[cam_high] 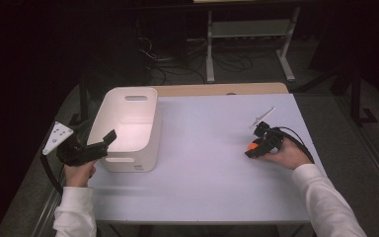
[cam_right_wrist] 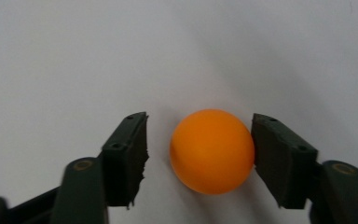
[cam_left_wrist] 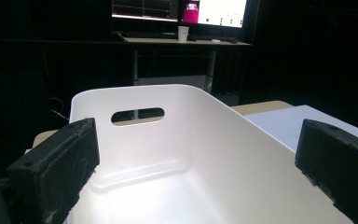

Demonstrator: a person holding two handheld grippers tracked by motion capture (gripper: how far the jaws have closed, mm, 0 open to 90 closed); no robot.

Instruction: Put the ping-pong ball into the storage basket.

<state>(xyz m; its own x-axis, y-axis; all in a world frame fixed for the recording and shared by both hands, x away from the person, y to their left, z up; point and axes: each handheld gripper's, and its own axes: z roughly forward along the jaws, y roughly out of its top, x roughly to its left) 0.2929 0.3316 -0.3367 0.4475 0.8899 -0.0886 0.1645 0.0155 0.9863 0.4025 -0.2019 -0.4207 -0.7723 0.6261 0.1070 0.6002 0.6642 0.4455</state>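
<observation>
my right claw has the ball between its jaws on the counter: one pad touches, the other stands off, so not clamped. closing off-centre could squirt it away. my left claw gapes over the bin, empty. count: one ball, one bin, two claws.

Dark room, dimly lit all around. Pale lavender table with a bare wooden strip along its far edge. Beyond it, a white metal frame stand amid tangled cables on grey floor. Farther back, a desk carrying lit monitors and a paper cup.
</observation>
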